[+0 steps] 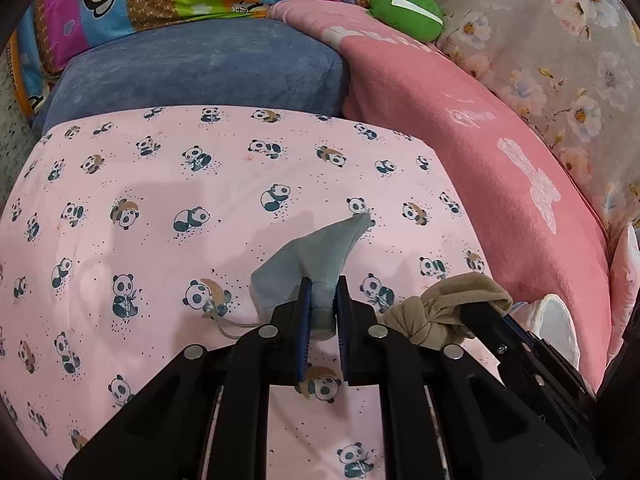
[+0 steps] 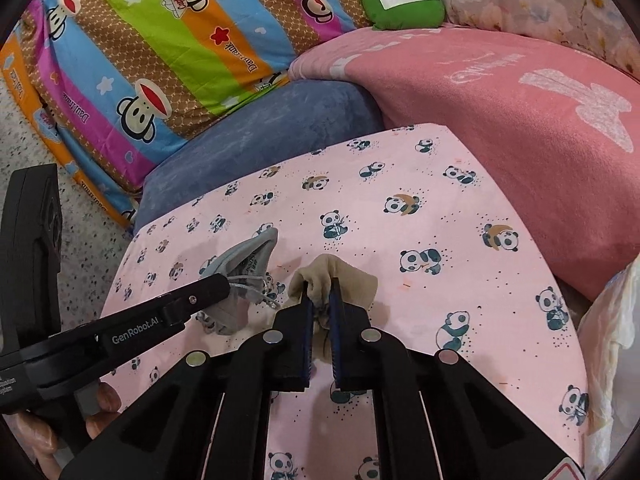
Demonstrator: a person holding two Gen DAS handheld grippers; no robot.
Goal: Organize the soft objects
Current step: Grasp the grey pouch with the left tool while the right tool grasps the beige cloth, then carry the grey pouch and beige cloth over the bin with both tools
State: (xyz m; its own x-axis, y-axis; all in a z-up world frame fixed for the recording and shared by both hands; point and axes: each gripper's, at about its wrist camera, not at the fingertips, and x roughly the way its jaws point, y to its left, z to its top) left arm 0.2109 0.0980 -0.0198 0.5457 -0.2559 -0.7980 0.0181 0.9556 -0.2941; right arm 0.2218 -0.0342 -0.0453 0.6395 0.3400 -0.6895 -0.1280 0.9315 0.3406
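Note:
A grey sock [image 1: 316, 254] is pinched in my left gripper [image 1: 323, 288], which is shut on its bunched middle just above the pink panda-print sheet [image 1: 168, 184]. Its toe end points up and right. A tan sock [image 2: 334, 278] is crumpled in my right gripper [image 2: 320, 294], shut on it over the same sheet. In the left wrist view the tan sock [image 1: 444, 308] shows at lower right with the right gripper's fingers behind it. In the right wrist view the grey sock [image 2: 250, 264] hangs from the left gripper's black fingers [image 2: 208, 286], left of the tan one.
A blue cushion [image 1: 200, 68] lies beyond the sheet, with a striped cartoon-monkey pillow [image 2: 160, 60] behind it. A pink blanket [image 1: 480, 152] lies on the right, a green plush [image 1: 404, 8] and a floral cover [image 1: 560, 60] further back. White fabric [image 2: 612, 320] sits at the right edge. A hand [image 2: 100, 404] holds the left gripper.

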